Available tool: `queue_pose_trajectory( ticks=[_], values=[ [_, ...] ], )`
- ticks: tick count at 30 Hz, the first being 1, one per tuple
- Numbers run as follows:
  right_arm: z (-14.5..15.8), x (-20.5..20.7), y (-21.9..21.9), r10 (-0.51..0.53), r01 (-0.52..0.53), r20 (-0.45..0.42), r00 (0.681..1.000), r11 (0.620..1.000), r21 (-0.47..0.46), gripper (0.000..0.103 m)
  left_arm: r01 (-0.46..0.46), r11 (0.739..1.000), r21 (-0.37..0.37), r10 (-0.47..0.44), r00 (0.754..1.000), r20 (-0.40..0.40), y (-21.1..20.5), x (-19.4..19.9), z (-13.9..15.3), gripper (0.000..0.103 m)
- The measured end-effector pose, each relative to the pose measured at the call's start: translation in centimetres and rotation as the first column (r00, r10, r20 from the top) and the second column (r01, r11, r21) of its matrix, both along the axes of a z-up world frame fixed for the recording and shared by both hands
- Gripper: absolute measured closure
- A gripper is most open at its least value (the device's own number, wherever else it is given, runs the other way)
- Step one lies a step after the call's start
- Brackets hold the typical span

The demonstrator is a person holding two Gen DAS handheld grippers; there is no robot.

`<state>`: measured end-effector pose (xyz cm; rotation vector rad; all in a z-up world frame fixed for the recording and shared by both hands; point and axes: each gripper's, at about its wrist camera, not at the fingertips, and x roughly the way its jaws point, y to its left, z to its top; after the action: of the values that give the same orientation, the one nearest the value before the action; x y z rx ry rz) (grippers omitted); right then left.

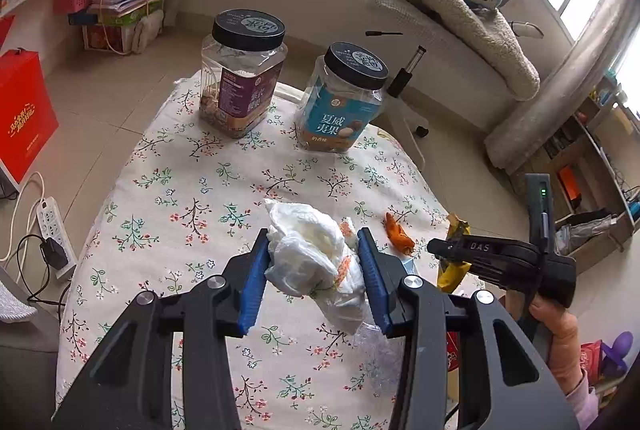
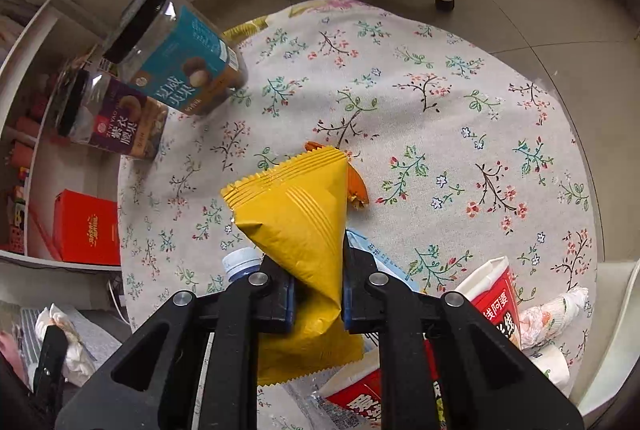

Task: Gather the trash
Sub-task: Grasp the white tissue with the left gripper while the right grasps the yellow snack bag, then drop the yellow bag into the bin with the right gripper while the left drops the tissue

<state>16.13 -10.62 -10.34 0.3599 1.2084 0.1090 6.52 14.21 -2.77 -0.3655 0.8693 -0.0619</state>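
Observation:
My left gripper (image 1: 312,262) is shut on a crumpled white plastic bag (image 1: 312,254) and holds it above the floral tablecloth (image 1: 192,190). My right gripper (image 2: 318,294) is shut on a yellow snack wrapper (image 2: 300,214), held over the table; it also shows in the left wrist view (image 1: 452,270) at the right gripper (image 1: 436,248). An orange wrapper scrap (image 1: 398,232) lies on the cloth between them, and shows in the right wrist view (image 2: 356,184) behind the yellow wrapper. A red and white carton (image 2: 494,294), a bottle cap (image 2: 240,260) and crumpled paper (image 2: 556,310) lie near my right gripper.
Two black-lidded nut jars stand at the table's far end, a purple-labelled one (image 1: 240,74) and a teal-labelled one (image 1: 344,98). An office chair (image 1: 452,14) with a blanket is behind them. A red box (image 1: 22,110) and a power strip (image 1: 52,226) are on the floor at left.

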Motion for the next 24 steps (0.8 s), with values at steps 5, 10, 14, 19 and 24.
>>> queue_pose_trajectory(
  ticks=[5,10,14,19,24],
  values=[
    [4.4,-4.4,-0.5,0.051,-0.047,0.172,0.984,0.999,-0.026,0.088,0.003,1.000,0.027,-0.004,0.999,0.033,-0.7,-0.4,0.7,0.060],
    [6.5,-8.9,-0.9,0.056,-0.027,0.289,0.956,0.994,-0.102,0.088,0.031,0.997,0.070,-0.035,0.998,0.058,-2.5,-1.2,1.0,0.060],
    [7.2,-11.5,-2.2,0.037,0.030,0.373,0.927,0.985,-0.171,0.088,0.056,0.990,0.127,-0.068,0.994,0.087,-4.6,-2.0,1.0,0.060],
    [6.7,-12.2,-4.0,-0.007,0.091,0.406,0.914,0.978,-0.187,0.087,0.085,0.977,0.197,-0.108,0.988,0.112,-7.5,-2.7,0.6,0.060],
    [7.2,-13.3,-5.0,-0.013,0.124,0.434,0.901,0.965,-0.230,0.087,0.107,0.969,0.222,-0.142,0.978,0.151,-10.0,-2.9,1.0,0.059]
  ],
)
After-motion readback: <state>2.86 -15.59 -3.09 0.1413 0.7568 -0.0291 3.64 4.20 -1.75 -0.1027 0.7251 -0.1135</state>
